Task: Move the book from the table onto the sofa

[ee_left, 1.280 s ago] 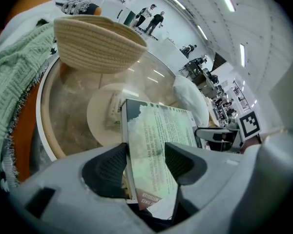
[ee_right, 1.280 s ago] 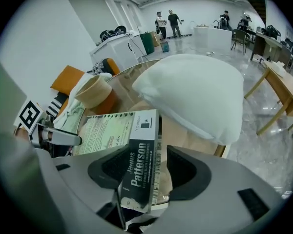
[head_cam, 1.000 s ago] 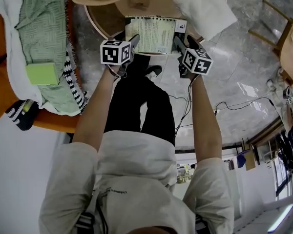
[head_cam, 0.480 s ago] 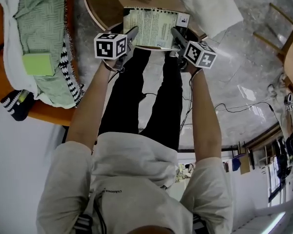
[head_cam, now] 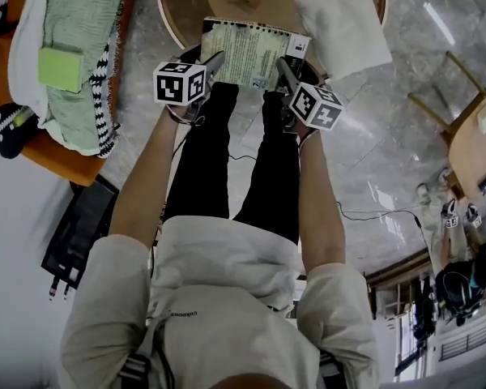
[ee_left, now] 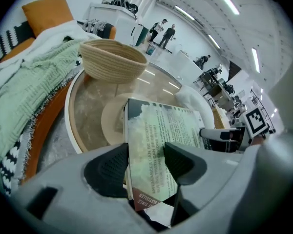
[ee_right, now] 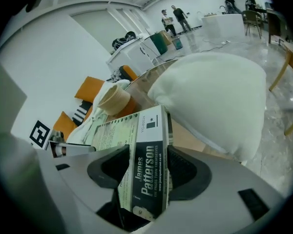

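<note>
The book [head_cam: 247, 49], pale green cover with a black spine, is held between both grippers over the near edge of the round wooden table [head_cam: 168, 23]. My left gripper [head_cam: 213, 61] is shut on its left edge, and the book [ee_left: 158, 140] fills the jaws [ee_left: 145, 165]. My right gripper [head_cam: 282, 65] is shut on the spine side, where the book [ee_right: 147, 155] shows its title between the jaws [ee_right: 147, 168]. The orange sofa [head_cam: 61, 159] lies to the left, draped with a green blanket [head_cam: 77, 19].
A white pillow [head_cam: 343, 24] rests on the table's right side, and a woven basket [ee_left: 112, 60] stands at its back. A green pad [head_cam: 59, 67] lies on the blanket. A black device [head_cam: 79, 227] is on the floor by the sofa. A wooden chair [head_cam: 468, 140] stands right.
Both grippers keep their hold on the book. The person's legs have straightened, and the sofa and table have slid toward the top of the head view. The book sits further off the table edge.
</note>
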`<state>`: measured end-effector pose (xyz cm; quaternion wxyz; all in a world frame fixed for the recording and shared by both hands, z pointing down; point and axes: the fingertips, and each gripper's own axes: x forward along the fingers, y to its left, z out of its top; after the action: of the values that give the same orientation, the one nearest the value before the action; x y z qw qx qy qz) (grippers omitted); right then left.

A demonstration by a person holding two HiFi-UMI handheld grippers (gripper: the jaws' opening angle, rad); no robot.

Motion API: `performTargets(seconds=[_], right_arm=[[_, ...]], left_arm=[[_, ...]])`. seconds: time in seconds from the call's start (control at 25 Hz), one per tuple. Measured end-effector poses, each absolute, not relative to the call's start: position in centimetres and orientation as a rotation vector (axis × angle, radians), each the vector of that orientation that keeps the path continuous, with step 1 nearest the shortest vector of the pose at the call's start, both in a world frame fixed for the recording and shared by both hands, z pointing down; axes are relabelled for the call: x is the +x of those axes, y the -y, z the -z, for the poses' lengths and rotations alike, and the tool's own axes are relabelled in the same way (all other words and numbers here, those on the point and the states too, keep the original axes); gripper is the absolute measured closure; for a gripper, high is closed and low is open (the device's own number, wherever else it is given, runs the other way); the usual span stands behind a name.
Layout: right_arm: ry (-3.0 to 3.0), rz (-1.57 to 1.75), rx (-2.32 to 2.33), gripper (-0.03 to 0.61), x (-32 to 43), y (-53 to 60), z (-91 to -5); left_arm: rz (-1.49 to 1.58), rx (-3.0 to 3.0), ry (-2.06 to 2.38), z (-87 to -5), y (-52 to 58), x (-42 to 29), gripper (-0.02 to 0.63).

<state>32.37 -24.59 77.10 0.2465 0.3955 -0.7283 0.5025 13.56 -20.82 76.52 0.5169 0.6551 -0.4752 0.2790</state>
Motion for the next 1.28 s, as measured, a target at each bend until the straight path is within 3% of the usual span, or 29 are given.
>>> performTargets(seconds=[0.56,0.8,1.28], right_arm=[[2.242,-1.019,0.627,0.351,28.4,28.9,-62.2],[2.350,-0.869,0.377,0.351,21.1,28.0,-57.6],[2.368,-0.685,-0.191,0.351,7.6,15.5,-54.1]], left_arm=[[-0.388,1.384,1.571,-61.4,17.7,12.8,0.373],[-0.250,1.246,1.772,-56.7,13.6,8.5,0.373],[0.006,0.797,2.056,-52.6,-3.2,2.8,0.377]])
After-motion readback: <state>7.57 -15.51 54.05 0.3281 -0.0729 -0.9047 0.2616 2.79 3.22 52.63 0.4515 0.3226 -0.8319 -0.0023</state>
